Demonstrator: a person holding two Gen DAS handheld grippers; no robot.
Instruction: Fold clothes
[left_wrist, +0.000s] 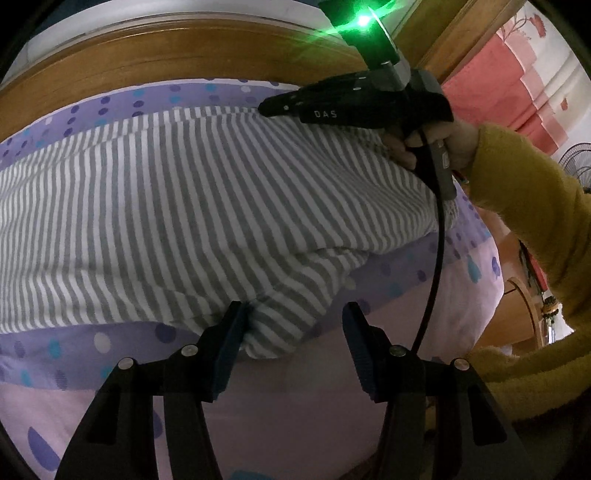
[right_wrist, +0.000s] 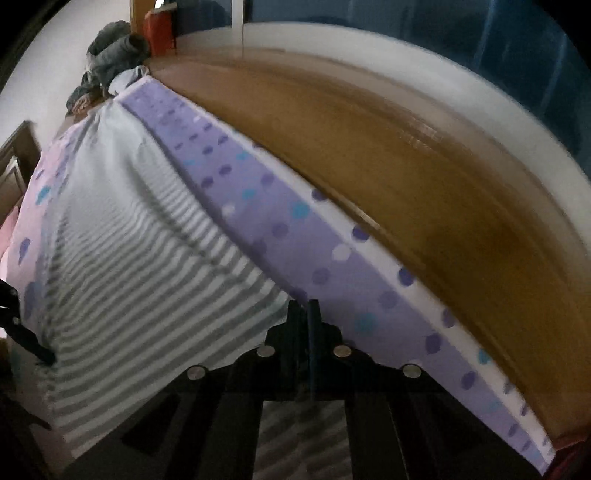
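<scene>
A grey-and-white striped garment (left_wrist: 184, 206) lies spread on a bed with a lilac dotted sheet (left_wrist: 92, 347). My left gripper (left_wrist: 293, 332) is open at the garment's near edge; a rounded fold of the cloth lies between its blue pads, touching the left one. Across the garment, a hand in a yellow sleeve holds my right gripper (left_wrist: 269, 107) at the far edge. In the right wrist view the right gripper (right_wrist: 308, 310) is shut at the corner of the striped garment (right_wrist: 147, 277), with cloth showing beneath the fingers. That view is blurred.
A wooden headboard (left_wrist: 166, 55) runs along the far side of the bed (right_wrist: 406, 177). A black cable (left_wrist: 436, 258) hangs from the right gripper's handle. Dark clothes (right_wrist: 110, 55) are heaped at the bed's far corner. Pink-and-white curtains (left_wrist: 517, 81) hang on the right.
</scene>
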